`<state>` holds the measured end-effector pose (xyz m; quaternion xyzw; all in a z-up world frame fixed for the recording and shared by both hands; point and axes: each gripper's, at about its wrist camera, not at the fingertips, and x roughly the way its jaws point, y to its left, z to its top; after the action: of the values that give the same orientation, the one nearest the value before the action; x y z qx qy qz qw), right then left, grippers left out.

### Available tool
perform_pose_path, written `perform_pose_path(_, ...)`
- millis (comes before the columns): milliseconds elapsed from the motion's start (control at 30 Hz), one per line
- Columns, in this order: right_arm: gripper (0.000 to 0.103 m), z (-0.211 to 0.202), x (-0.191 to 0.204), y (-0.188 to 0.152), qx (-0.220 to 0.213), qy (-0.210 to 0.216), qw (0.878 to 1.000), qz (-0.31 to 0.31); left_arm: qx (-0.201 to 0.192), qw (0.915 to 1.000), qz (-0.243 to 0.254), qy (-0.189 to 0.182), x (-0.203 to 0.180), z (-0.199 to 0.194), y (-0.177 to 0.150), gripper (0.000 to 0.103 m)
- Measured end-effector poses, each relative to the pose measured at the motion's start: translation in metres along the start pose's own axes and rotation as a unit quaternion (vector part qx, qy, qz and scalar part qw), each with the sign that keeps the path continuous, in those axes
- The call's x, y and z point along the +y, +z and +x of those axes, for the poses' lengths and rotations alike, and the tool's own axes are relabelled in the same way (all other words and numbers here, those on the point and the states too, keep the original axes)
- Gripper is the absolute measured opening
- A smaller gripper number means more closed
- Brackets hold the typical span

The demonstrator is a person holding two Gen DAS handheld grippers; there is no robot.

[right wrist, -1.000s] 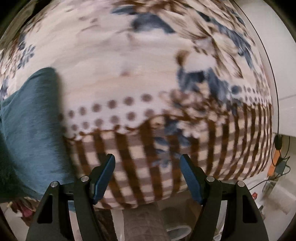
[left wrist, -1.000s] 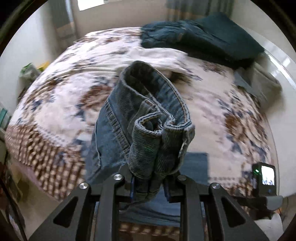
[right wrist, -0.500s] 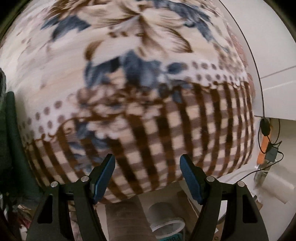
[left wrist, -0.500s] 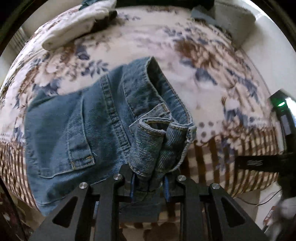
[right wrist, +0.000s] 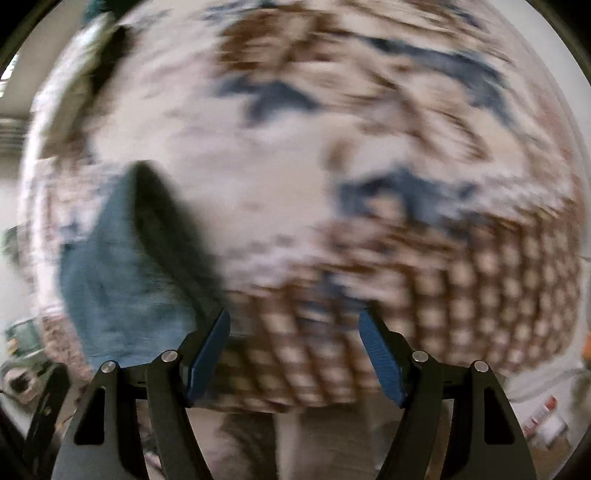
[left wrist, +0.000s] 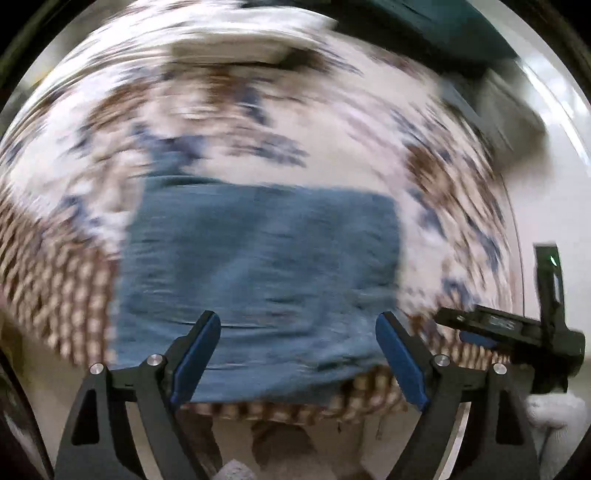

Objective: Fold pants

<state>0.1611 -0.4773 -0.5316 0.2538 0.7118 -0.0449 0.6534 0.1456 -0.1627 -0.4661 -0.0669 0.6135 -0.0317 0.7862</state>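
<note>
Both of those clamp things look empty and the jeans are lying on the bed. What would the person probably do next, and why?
Probably lift the left hand-held gripper clear. Its jaws have just been opening with nothing between them, and the jeans lie in a flat folded block on the blanket. The right hand-held gripper is open too, over bare blanket beside them.

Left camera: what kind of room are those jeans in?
Probably a bedroom. The folded jeans lie on a bed covered with a flowery, checked blanket, and more dark clothes sit at its far end.
</note>
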Motion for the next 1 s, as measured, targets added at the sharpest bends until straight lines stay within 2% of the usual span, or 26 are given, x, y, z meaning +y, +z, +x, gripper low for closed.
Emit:
perform_pose_path(67, 0.077, 0.007, 0.020, 0.010, 0.008, 0.035, 0.999, -0.022, 0.000, 0.9988, -0.036, 0.032, 0.030, -0.001, 0.009, 0.085)
perform_pose_path(167, 0.077, 0.026, 0.038, 0.020, 0.023, 0.062, 0.997, -0.034, 0.008, 0.9936, -0.073, 0.085, 0.075, 0.011, 0.021, 0.085)
perform_pose_path(267, 0.077, 0.045, 0.054, 0.018, 0.039, 0.064, 0.996, -0.041, 0.012, 0.9895, -0.097, 0.106, 0.109, 0.019, 0.026, 0.085)
perform_pose_path(367, 0.077, 0.075, 0.066, 0.010, 0.077, 0.070, 0.994, -0.034, 0.010, 0.9878, -0.097, 0.121, 0.125, 0.022, 0.032, 0.085)
perform_pose_path(400, 0.073, 0.084, 0.072, 0.015, 0.077, 0.073, 0.994, -0.029, 0.010, 0.9879, -0.098, 0.120, 0.128, 0.021, 0.034, 0.085)
perform_pose_path(433, 0.050, 0.084, 0.068, 0.015, 0.075, 0.089, 0.993, -0.021, 0.012, 0.9879, -0.100, 0.118, 0.131, 0.022, 0.036, 0.086)
perform_pose_path(467, 0.046, 0.083, 0.065, 0.013, 0.081, 0.114, 0.990, -0.010, 0.013, 0.9876, -0.104, 0.117, 0.134, 0.022, 0.037, 0.086)
perform_pose_path(533, 0.033, 0.067, 0.069, 0.005, 0.065, 0.094, 0.993, -0.029, 0.008, 0.9872, -0.111, 0.114, 0.139, 0.019, 0.039, 0.086)
perform_pose_path(700, 0.025, 0.015, 0.053, -0.022, 0.032, 0.080, 0.996, -0.017, 0.001, 0.9849, -0.127, 0.118, 0.151, 0.017, 0.046, 0.086)
perform_pose_path(833, 0.018, -0.019, 0.022, -0.044, 0.008, 0.041, 0.999, 0.018, 0.001, 0.9869, -0.129, 0.097, 0.153, 0.019, 0.056, 0.086)
perform_pose_path(900, 0.019, -0.012, 0.019, -0.053, 0.017, 0.024, 0.999, 0.026, 0.002, 0.9891, -0.119, 0.087, 0.150, 0.023, 0.064, 0.086)
perform_pose_path(1000, 0.028, 0.018, 0.006, -0.051, 0.057, 0.043, 0.996, 0.054, 0.014, 0.9939, -0.083, 0.071, 0.139, 0.040, 0.081, 0.086)
